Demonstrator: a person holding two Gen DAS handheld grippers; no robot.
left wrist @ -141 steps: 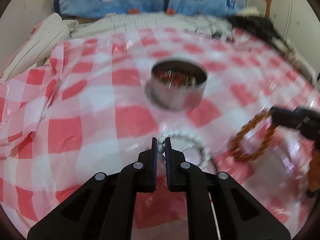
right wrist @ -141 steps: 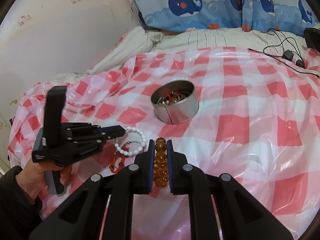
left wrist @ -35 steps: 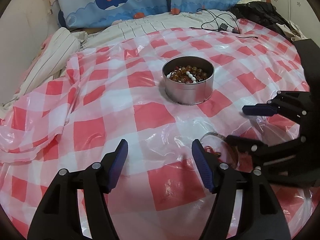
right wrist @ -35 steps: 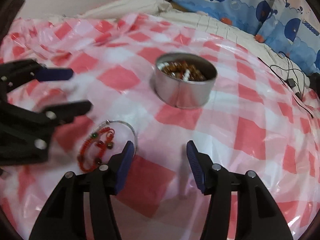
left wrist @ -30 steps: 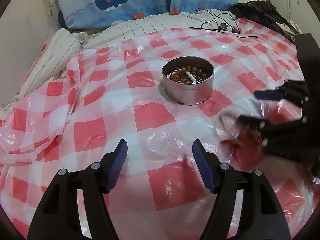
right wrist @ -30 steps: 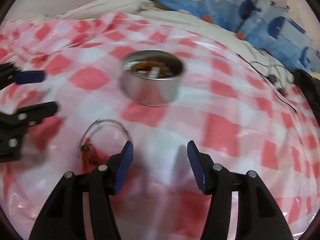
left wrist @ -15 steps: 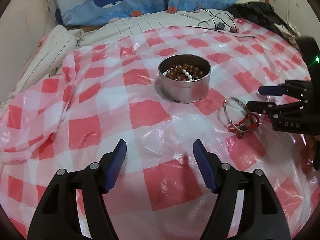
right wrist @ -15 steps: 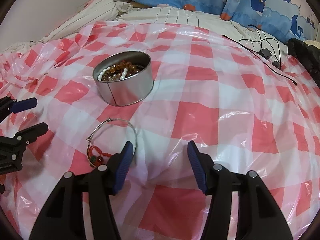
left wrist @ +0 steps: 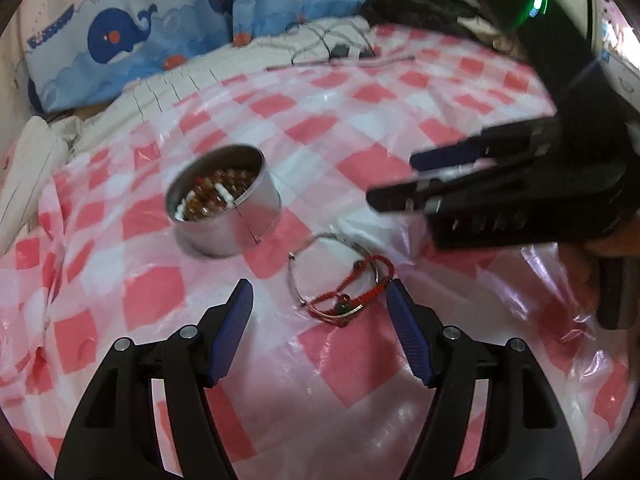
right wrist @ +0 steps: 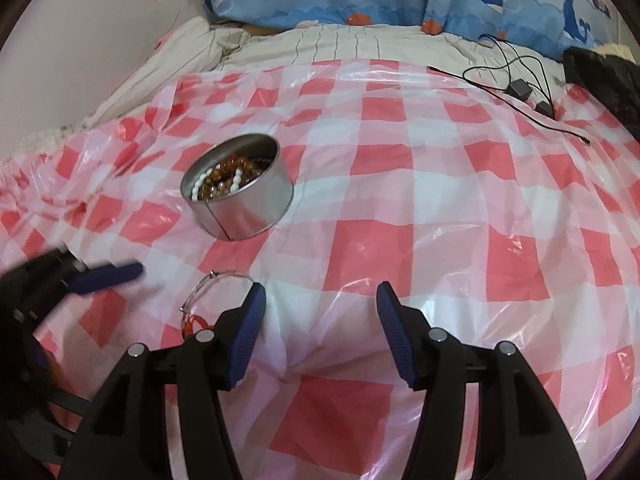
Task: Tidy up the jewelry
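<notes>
With the jaws of the left gripper [left wrist: 320,312] half-spread and empty around the wire bangle [left wrist: 334,276] at frame centre, closure on its rim is advised before transfer to the tin [left wrist: 224,216].

Red-and-white checked sheet [left wrist: 360,176], silver tin [left wrist: 228,216], red cord bracelet [left wrist: 352,292]

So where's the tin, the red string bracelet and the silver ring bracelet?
tin [right wrist: 256,216], right wrist view, on its shiny side wall.
red string bracelet [left wrist: 362,295], left wrist view, on its red cord.
silver bangle [left wrist: 340,238], left wrist view, on its far wire edge.
</notes>
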